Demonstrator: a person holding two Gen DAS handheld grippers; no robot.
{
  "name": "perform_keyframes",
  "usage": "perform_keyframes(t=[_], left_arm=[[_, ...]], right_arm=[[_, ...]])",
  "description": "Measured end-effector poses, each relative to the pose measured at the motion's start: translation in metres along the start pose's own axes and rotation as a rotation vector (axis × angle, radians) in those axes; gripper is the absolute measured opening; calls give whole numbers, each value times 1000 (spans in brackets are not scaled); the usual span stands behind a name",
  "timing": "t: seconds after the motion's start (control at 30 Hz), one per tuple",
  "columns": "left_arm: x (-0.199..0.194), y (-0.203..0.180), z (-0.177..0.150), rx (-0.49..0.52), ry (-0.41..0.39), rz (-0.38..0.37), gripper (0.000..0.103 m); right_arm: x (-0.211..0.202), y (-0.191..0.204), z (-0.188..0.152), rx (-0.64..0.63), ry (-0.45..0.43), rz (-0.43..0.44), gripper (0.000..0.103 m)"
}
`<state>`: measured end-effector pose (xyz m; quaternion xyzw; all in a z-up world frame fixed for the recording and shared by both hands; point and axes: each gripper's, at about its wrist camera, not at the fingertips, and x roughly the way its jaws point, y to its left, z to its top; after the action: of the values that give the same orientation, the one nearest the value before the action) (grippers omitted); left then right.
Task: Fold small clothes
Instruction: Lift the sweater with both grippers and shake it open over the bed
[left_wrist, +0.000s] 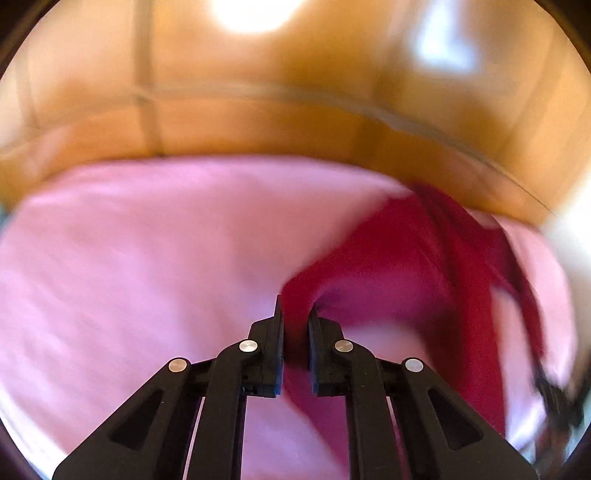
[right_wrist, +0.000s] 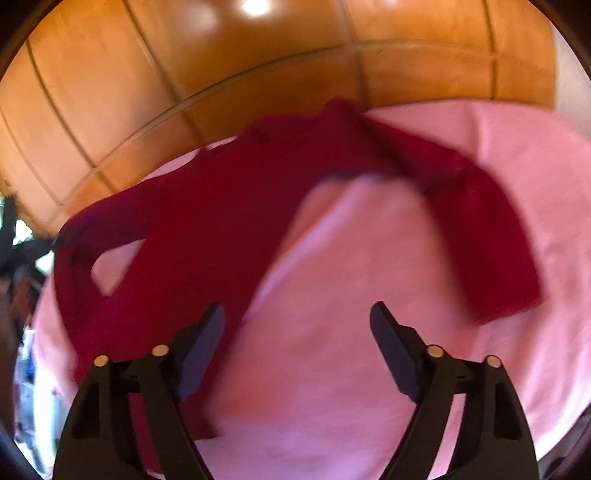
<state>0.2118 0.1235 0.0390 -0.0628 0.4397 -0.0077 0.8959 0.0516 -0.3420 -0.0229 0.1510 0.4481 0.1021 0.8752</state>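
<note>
A dark red long-sleeved garment (right_wrist: 229, 192) lies spread on a pink sheet (right_wrist: 332, 295); one sleeve runs to the right (right_wrist: 491, 240), the other to the left. In the left wrist view my left gripper (left_wrist: 295, 310) is shut on an edge of the red garment (left_wrist: 399, 251), lifting it above the sheet. In the right wrist view my right gripper (right_wrist: 297, 314) is open and empty above the sheet, beside the garment's body. Both views are blurred by motion.
The pink sheet (left_wrist: 129, 258) covers a bed. A wooden panelled headboard (right_wrist: 184, 66) stands behind it and also shows in the left wrist view (left_wrist: 258, 110). The other gripper shows dimly at the right edge (left_wrist: 557, 398).
</note>
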Motion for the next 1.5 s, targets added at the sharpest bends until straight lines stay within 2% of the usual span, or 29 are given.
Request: perform_keyframes(t=[0.07,0.1,0.17,0.2,0.23,0.3,0.37,0.4,0.43,0.47,0.5,0.6,0.63,0.7,0.73,0.8,0.83,0.93,1.0,1.07,1.17,1.27,1.3,1.33,1.43,1.5], left_arm=[[-5,13,20,-38,-64,129,9],[-9,17,26,-53,-87,153,10],[-20,23,28,-93,-112,105,27],[-25,23,20,-116,-122,76,42],[-27,22,12,-118,-121,58,47],[-21,13,-8,-96,-91,14,47],[-7,0,-35,-70,-20,-34,47],[-3,-5,-49,-58,9,-56,47],[1,-11,-67,-46,38,-90,47],[4,-17,-83,-35,66,-126,47],[6,-21,-98,-27,93,-163,47],[9,-30,-130,-36,148,-274,47],[8,-33,-140,-41,162,-317,47],[7,-41,-156,-46,190,-395,47],[8,-47,-162,-35,198,-419,47],[8,-58,-171,-34,211,-466,47],[9,-66,-176,-44,229,-504,47],[17,-89,-185,-56,259,-565,47],[22,-105,-190,-81,290,-610,47],[26,-122,-192,-90,305,-649,47],[35,-150,-190,-93,322,-711,47],[47,-169,-192,-114,332,-705,47],[51,-173,-191,-106,329,-692,40],[52,-173,-188,-91,318,-681,13],[43,-156,-172,-111,270,-696,9],[25,-143,-157,-76,212,-678,8]], right_arm=[[4,7,-4,33,18,61,79],[6,8,-6,44,24,71,78],[13,11,-10,60,57,94,75],[18,11,-11,65,72,105,71],[23,12,-13,74,90,112,65],[37,14,-14,91,124,139,55],[48,22,-13,80,170,174,48],[52,31,-13,48,189,171,35],[55,35,-10,27,194,161,17],[51,42,-9,-4,182,136,9],[46,45,-8,-26,165,122,7],[10,51,7,-98,56,76,6],[-8,50,15,-131,3,22,6],[-32,43,29,-210,-97,-176,6],[-39,35,34,-244,-131,-310,6],[-34,9,48,-258,-147,-511,6],[-26,-5,53,-256,-136,-583,6],[6,-43,60,-245,-76,-730,6],[27,-62,63,-205,-38,-751,6],[40,-73,61,-170,-14,-735,6],[55,-75,55,-191,5,-745,6],[57,-74,55,-204,3,-742,6],[55,-74,55,-203,1,-735,6],[50,-72,58,-204,-3,-726,6],[30,-65,58,-214,-33,-683,6],[10,-51,55,-205,-57,-617,6]])
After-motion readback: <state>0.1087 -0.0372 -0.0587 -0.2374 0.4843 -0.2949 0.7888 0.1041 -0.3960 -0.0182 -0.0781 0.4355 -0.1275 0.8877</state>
